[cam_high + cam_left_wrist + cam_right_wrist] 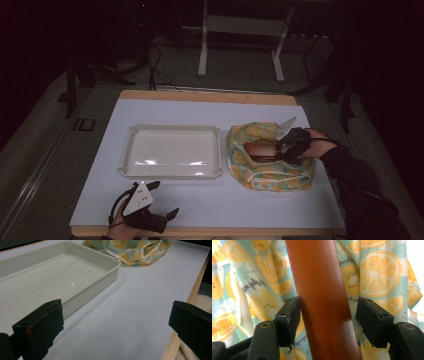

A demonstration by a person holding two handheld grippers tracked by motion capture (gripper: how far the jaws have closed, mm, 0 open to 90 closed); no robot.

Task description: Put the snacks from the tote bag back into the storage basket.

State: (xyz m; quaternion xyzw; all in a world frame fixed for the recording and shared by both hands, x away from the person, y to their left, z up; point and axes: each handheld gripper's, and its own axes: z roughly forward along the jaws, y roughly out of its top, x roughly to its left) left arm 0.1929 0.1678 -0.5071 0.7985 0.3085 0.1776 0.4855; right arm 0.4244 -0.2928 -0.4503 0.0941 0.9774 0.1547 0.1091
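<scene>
The brown box (pixel 261 150) is lying in the orange-print cloth bag (pixel 270 172) at the right of the table, not yet lifted out. At the left, the left gripper (pixel 162 199) is resting with jaws wide apart near the table's front edge. In the middle, the white tray (pixel 131 136) is sitting with nothing in it. The right gripper (pixel 328 320) is straddling the box, one jaw touching, the other just off it, not clamped. A white sheet (pixel 200 202) is covering the wooden table (pixel 210 96); the room behind is lying in darkness.

The long brown glossy box (pixel 322 297) is cut off at the top and bottom edges in the right gripper view. The orange-printed cloth bag (pixel 270 156) hides its lower part in the high view.
</scene>
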